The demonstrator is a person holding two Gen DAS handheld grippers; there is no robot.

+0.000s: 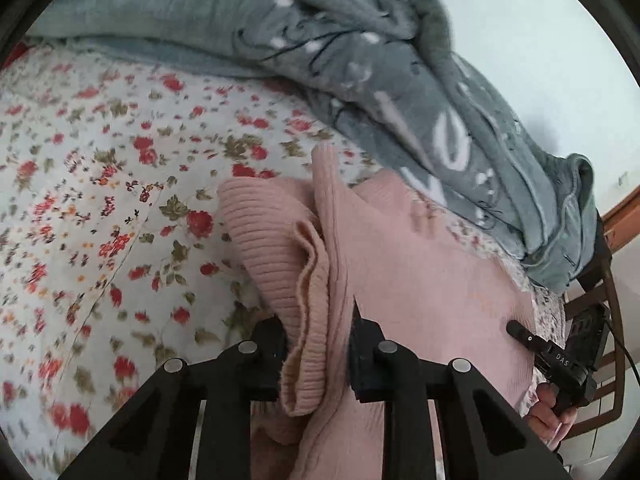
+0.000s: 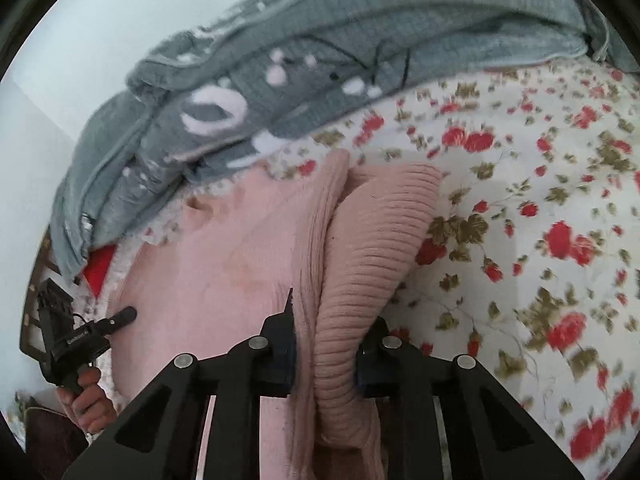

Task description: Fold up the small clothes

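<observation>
Black left gripper (image 1: 316, 344) and black right gripper (image 2: 326, 344) clamped on ribbed pink knit sweater (image 1: 420, 280), presumably lifting its edge over flowered bedsheet (image 1: 100, 200) for folding.

Home bedroom. Work surface is a bed, covered by a white sheet (image 1: 100, 168) printed with small red roses and olive leaves. A grey-green plush blanket (image 1: 360, 60) with white motifs lies heaped along the far side of the bed. Pale, bare wall (image 1: 520, 40) behind it. Wooden chair back (image 1: 612, 320) stands beside the bed edge. A pink knit garment (image 1: 400, 264) lies on the sheet: domestic laundry.
</observation>
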